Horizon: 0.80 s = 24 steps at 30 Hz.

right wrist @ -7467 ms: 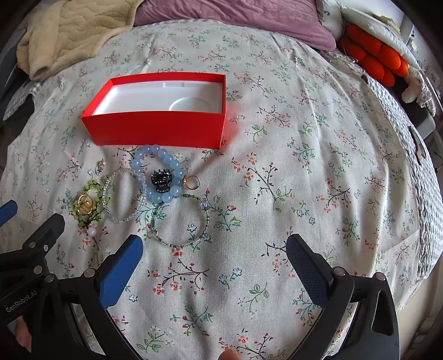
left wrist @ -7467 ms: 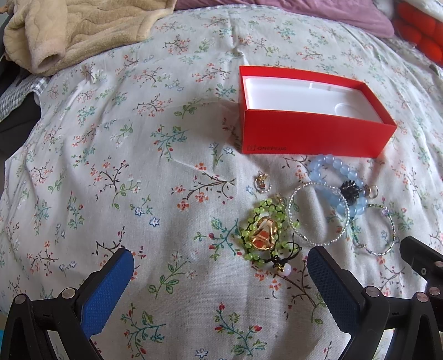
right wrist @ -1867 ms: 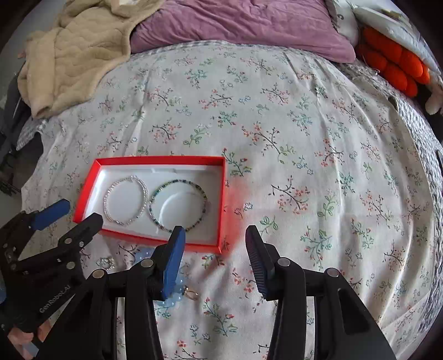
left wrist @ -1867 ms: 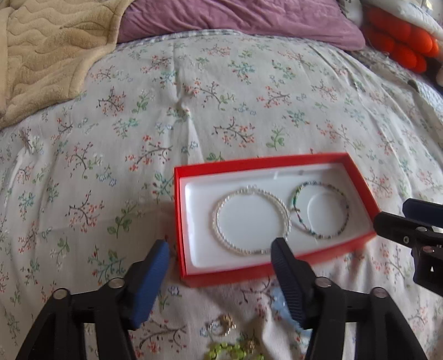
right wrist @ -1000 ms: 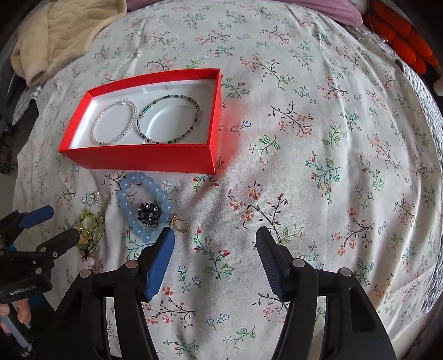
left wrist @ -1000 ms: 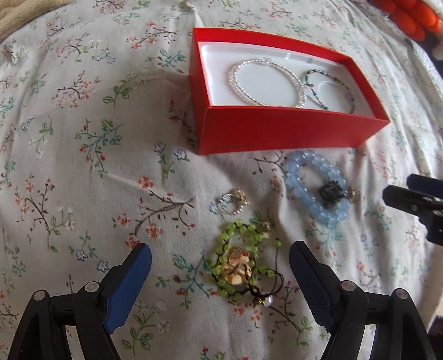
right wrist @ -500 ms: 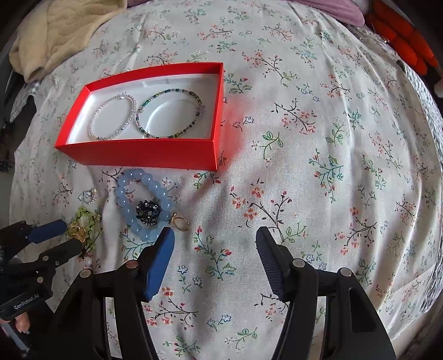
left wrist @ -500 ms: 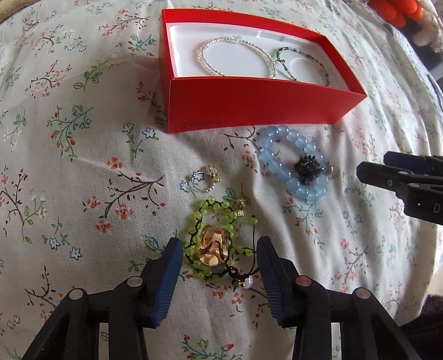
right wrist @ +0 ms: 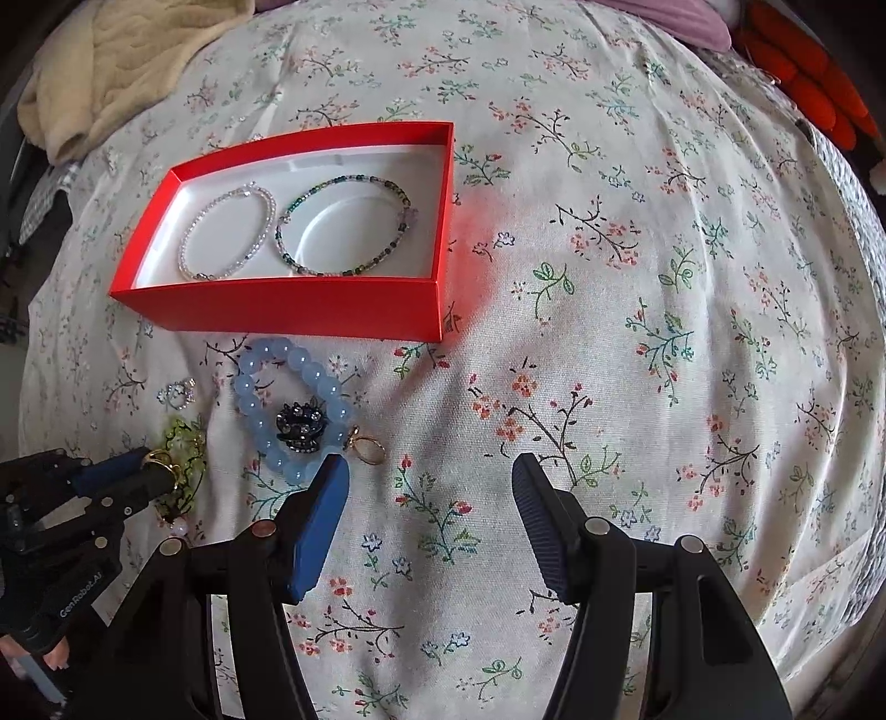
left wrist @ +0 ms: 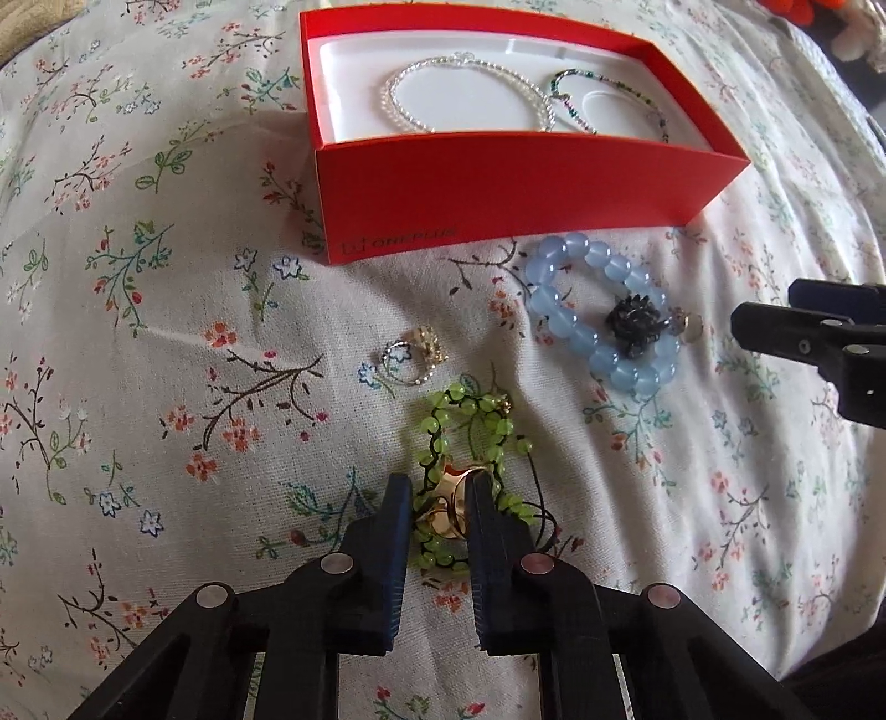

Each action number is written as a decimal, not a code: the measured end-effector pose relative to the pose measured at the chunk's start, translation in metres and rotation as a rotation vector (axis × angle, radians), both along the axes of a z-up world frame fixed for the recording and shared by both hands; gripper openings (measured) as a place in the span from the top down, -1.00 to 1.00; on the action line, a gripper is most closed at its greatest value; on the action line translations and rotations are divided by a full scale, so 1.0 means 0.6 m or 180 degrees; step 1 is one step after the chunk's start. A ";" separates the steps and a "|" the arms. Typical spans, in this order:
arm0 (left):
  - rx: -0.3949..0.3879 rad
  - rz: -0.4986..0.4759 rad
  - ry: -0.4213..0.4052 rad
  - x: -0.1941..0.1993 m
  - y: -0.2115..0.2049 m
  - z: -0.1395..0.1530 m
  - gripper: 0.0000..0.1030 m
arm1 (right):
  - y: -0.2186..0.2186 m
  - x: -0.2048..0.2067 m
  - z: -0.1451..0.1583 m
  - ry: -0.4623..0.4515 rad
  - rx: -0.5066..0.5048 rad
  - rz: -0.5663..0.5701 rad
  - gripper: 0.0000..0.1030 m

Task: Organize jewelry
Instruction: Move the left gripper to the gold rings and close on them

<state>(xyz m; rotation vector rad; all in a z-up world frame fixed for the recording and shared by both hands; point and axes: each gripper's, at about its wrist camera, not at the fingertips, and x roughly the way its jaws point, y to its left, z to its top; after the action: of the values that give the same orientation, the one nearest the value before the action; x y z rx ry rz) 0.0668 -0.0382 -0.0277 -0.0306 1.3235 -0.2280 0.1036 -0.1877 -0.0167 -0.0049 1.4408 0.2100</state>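
Observation:
A red box (left wrist: 498,188) (right wrist: 277,304) on the floral bedspread holds a clear bead bracelet (left wrist: 465,94) (right wrist: 227,232) and a green-blue bead bracelet (left wrist: 609,99) (right wrist: 346,224). In front of it lie a blue bead bracelet (left wrist: 598,310) (right wrist: 288,382) with a black ornament (left wrist: 634,324), a small silver ring (left wrist: 412,357) (right wrist: 177,392) and a green bead bracelet (left wrist: 470,426). My left gripper (left wrist: 441,493) (right wrist: 149,471) is shut on a gold ring (left wrist: 448,507) lying on the green bracelet. My right gripper (right wrist: 429,476) is open and empty above the cloth, right of the blue bracelet.
A small gold ring (right wrist: 368,446) lies by the blue bracelet. A beige blanket (right wrist: 122,61) is at the far left, a purple pillow (right wrist: 675,16) and an orange plush (right wrist: 803,83) at the far right. The bed slopes away to the right.
My left gripper has moved down onto the green bracelet and closed from half open onto the gold ring. My right gripper has barely moved.

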 end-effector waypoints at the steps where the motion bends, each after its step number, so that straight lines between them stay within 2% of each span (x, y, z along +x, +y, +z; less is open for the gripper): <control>1: -0.0011 -0.0001 -0.0021 -0.001 -0.001 0.003 0.74 | 0.001 0.000 0.001 -0.0002 0.0014 0.0001 -0.25; 15: -0.0206 0.0142 -0.0236 -0.010 0.032 0.048 0.74 | 0.037 0.002 0.006 0.0021 0.0491 0.0037 -0.23; 16: -0.0224 0.0147 -0.0241 -0.017 0.042 0.051 0.74 | 0.042 0.003 0.007 0.0014 0.0524 0.0028 -0.19; 18: -0.0237 0.0167 -0.0248 -0.018 0.045 0.052 0.74 | 0.050 0.003 0.008 0.0004 0.0582 0.0048 0.21; 21: -0.0252 0.0209 -0.0243 -0.016 0.053 0.050 0.74 | 0.066 0.005 0.005 0.0020 0.0641 0.0093 0.40; 24: -0.0270 0.0254 -0.0236 -0.018 0.068 0.051 0.74 | 0.081 0.009 -0.004 0.0070 0.0623 0.0119 0.51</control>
<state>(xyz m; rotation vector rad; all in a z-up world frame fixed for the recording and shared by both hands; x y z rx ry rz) 0.0557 0.0028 0.0027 -0.1453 1.2357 -0.2153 0.1091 -0.1389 -0.0193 0.1307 1.4376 0.3822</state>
